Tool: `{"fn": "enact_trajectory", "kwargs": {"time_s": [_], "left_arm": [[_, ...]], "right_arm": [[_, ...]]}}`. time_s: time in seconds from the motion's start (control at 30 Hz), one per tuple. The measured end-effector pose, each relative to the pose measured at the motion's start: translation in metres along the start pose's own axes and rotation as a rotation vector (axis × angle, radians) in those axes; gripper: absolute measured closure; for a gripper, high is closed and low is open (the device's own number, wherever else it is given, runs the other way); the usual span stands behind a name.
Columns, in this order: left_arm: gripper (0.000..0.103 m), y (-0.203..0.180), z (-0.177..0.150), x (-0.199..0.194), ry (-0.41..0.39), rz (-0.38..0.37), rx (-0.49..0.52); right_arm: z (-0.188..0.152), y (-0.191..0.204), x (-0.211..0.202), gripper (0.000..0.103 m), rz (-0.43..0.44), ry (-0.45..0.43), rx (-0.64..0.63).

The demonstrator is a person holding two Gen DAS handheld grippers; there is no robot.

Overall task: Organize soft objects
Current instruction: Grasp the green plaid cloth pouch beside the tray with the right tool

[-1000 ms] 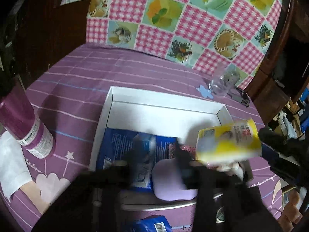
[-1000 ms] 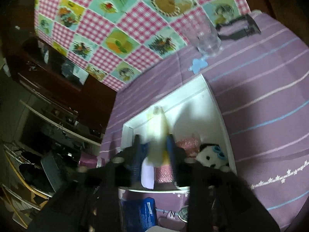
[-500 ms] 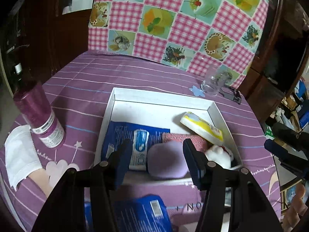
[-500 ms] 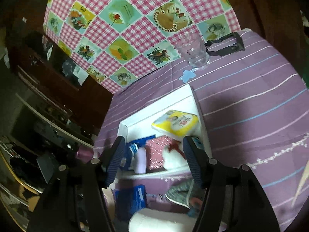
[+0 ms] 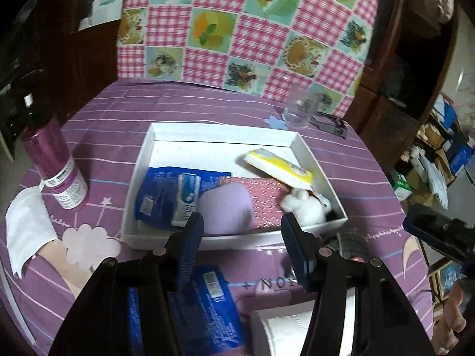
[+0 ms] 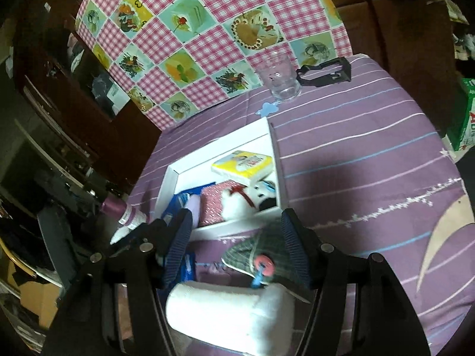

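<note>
A white box [image 5: 139, 175] on the purple cloth holds a blue packet [image 5: 160, 195], a lilac pad [image 5: 227, 209], a pink glitter pouch [image 5: 265, 195], a white plush toy [image 5: 305, 206] and a yellow tissue pack [image 5: 277, 166], which leans on the right wall. The box [image 6: 169, 184] and the yellow pack [image 6: 243, 163] also show in the right wrist view. My left gripper [image 5: 242, 249] is open and empty, just in front of the box. My right gripper [image 6: 236, 246] is open and empty over a plaid cloth item [image 6: 261, 252] and a white roll [image 6: 228, 308].
A second blue packet [image 5: 204, 305] lies in front of the box. A purple can [image 5: 55, 166] and a white mask [image 5: 26, 231] lie at the left. A clear glass [image 6: 279, 80] and a black clip [image 6: 325, 72] stand at the back by the checkered cloth.
My right gripper let go of the yellow tissue pack, which now lies in the box. Both grippers opened and drew back toward the table's near side.
</note>
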State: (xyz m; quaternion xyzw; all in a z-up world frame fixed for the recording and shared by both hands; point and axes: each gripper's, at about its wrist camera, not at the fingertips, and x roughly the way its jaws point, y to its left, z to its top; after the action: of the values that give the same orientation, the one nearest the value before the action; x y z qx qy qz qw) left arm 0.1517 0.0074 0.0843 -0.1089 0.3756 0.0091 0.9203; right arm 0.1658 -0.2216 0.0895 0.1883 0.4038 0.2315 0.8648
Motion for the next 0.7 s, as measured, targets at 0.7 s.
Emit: {"fn": "enact_trajectory", "kwargs": {"time_s": [0.7], "left_arm": [[0.049,-0.021,-0.006,0.035,0.082,-0.136,0.105]], "right_arm": [[-0.015,-0.045,0.010,0.039,-0.113,-0.022,0.003]]}}
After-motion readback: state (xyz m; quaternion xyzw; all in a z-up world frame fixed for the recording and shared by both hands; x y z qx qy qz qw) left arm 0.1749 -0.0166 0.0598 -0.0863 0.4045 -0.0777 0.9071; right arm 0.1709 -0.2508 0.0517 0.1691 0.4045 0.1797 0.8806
